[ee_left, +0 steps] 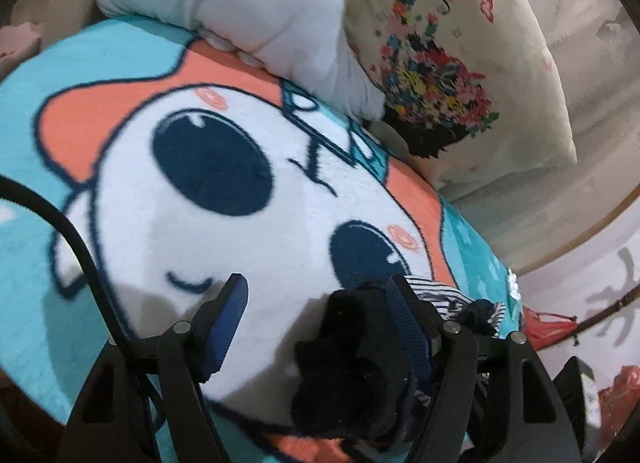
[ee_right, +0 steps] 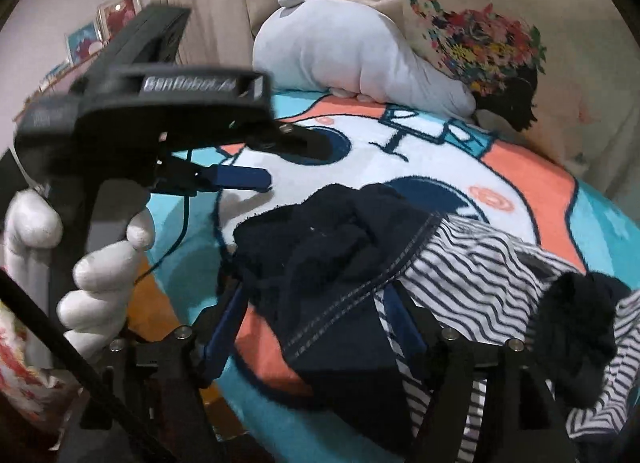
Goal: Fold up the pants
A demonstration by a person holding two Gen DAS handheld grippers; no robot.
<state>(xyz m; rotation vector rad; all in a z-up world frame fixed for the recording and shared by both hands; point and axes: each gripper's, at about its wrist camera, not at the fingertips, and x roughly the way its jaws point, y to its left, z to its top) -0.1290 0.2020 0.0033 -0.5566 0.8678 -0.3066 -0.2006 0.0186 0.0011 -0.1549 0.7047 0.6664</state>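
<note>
The pants [ee_right: 340, 247] are dark navy with a navy-and-white striped lining [ee_right: 480, 275], bunched in a heap on the cartoon blanket [ee_right: 528, 191]. My right gripper [ee_right: 316, 303] is open, its jaws wide apart around the near edge of the heap. My left gripper [ee_left: 316, 295] is open; a dark fold of the pants [ee_left: 352, 355] lies between its jaws against the right finger [ee_left: 404, 303], with striped cloth [ee_left: 448, 295] just beyond. In the right wrist view the left gripper [ee_right: 288, 163] hovers over the blanket, left of the heap, held by a white-gloved hand [ee_right: 96, 271].
A grey plush toy [ee_right: 352, 59] and a cream pillow with a floral print [ee_right: 492, 43] lie at the far end of the blanket. A black cable [ee_left: 72, 235] crosses the left side. Picture frames [ee_right: 104, 23] stand against the wall at far left.
</note>
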